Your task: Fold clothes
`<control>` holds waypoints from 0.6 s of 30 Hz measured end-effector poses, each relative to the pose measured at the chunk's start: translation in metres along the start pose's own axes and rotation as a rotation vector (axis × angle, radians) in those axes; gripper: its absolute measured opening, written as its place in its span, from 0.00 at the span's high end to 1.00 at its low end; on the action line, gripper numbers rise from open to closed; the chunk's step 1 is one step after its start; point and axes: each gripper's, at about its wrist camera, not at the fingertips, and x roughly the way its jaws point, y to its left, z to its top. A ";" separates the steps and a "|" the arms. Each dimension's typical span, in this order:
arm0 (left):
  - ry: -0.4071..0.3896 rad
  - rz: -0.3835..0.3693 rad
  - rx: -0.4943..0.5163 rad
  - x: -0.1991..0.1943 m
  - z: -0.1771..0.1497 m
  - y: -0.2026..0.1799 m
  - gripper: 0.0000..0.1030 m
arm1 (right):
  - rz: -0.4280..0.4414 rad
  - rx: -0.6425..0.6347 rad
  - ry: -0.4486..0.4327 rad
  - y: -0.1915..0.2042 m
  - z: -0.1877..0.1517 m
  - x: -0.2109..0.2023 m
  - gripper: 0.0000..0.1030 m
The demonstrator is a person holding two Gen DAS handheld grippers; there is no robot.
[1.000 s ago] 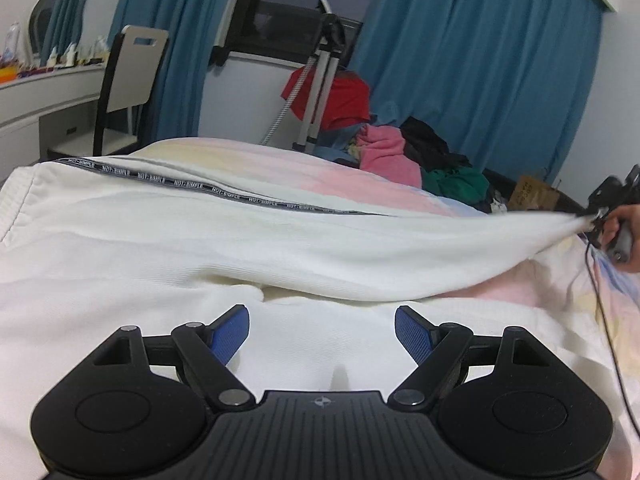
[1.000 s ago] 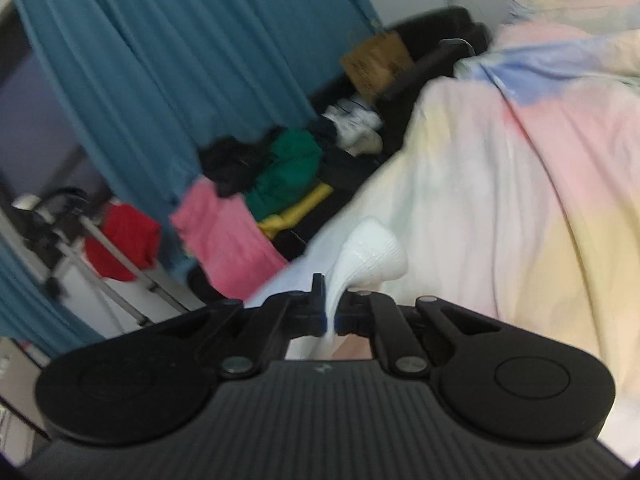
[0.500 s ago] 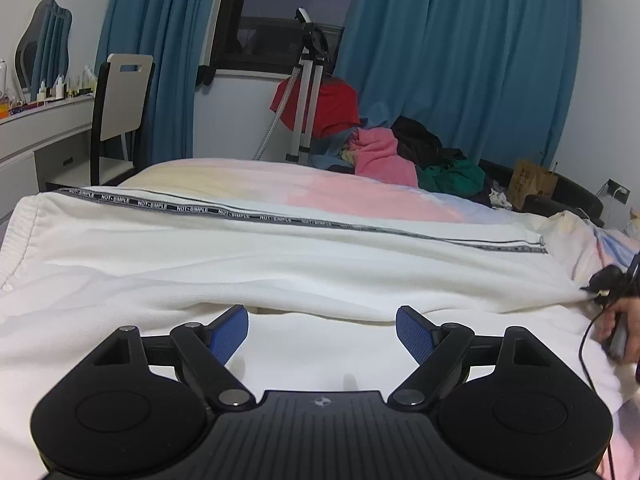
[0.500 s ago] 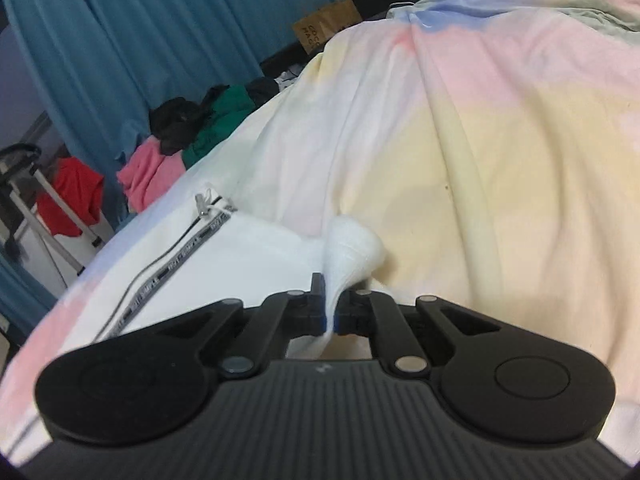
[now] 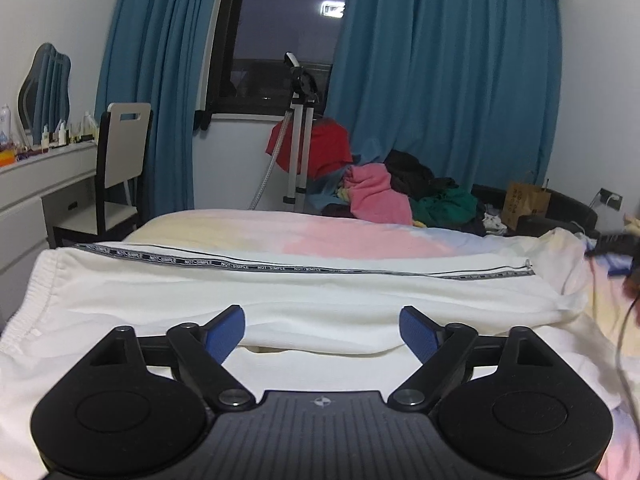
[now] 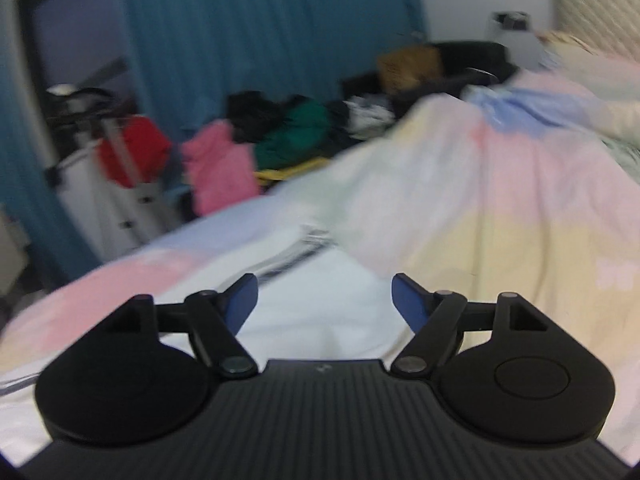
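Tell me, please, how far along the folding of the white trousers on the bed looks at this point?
Early. Done: the white trousers lie stretched lengthwise across the bed, one leg over the other, side stripe showing. In hand: nothing; the left gripper and right gripper are both open and empty. Left: folding the length over, plus the clothes pile beyond the bed.

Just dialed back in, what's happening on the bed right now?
A person is folding white trousers with a logo-taped side stripe, laid lengthwise across the pastel bedspread. Both grippers are open and holding nothing: the left hand-held gripper hovers over the near edge of the fabric, and the right hand-held gripper sits above the cuff end, its view motion-blurred. A heap of other clothes lies beyond the bed.
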 end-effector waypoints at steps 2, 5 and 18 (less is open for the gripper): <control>-0.006 0.007 0.009 -0.013 0.003 -0.003 0.13 | 0.042 -0.052 -0.020 0.019 0.007 -0.029 0.27; -0.040 -0.007 -0.004 -0.038 0.006 -0.004 0.02 | 0.105 -0.130 -0.049 0.047 0.017 -0.073 0.26; -0.149 0.030 0.057 -0.134 -0.010 -0.021 0.00 | 0.285 -0.174 -0.029 0.111 -0.076 -0.172 0.25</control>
